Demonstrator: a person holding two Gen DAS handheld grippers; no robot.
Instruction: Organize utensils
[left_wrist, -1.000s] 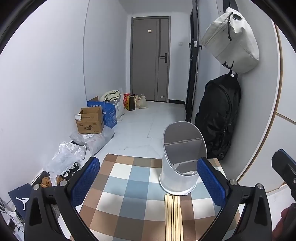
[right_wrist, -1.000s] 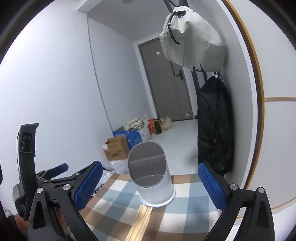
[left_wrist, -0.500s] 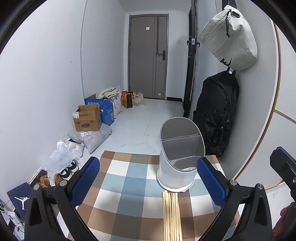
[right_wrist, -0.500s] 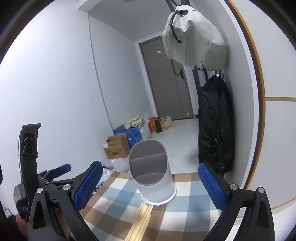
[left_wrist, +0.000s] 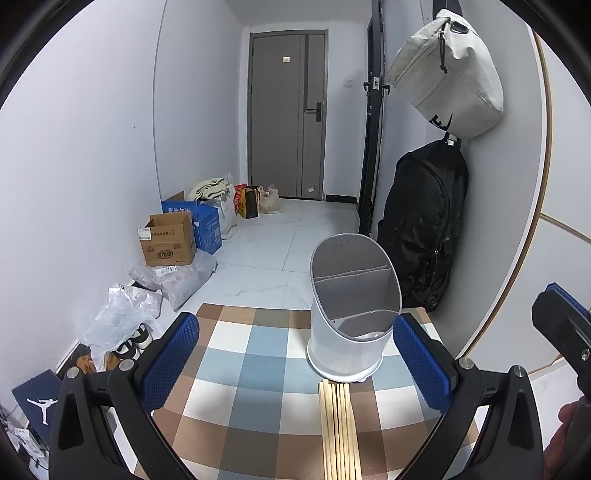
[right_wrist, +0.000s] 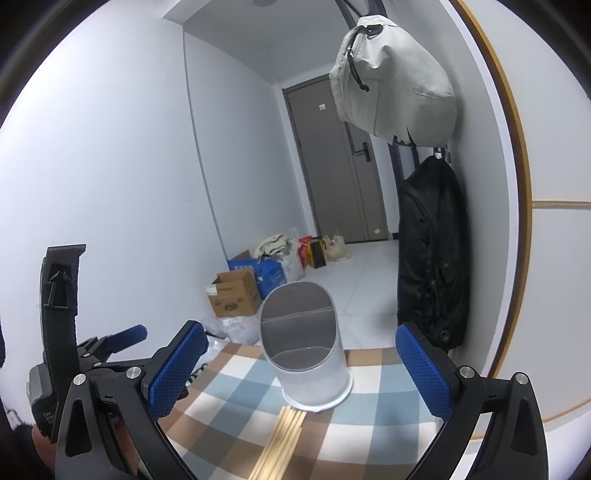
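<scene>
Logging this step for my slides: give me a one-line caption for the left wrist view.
Open left gripper faces a white holder and chopsticks on a checked cloth.

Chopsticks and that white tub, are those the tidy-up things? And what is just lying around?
For the job:
- chopsticks, in a row on the checked cloth
- white holder, standing upright
- left gripper and right gripper, both open

Just lying about:
- cardboard box
- black backpack
- grey bag

The left gripper (left_wrist: 295, 365) hangs over the checked worktop (left_wrist: 236, 373), jaws wide and empty. Wooden chopsticks (left_wrist: 338, 428) lie bundled, seemingly touching the white divided utensil holder (left_wrist: 349, 350) standing upright.
</scene>
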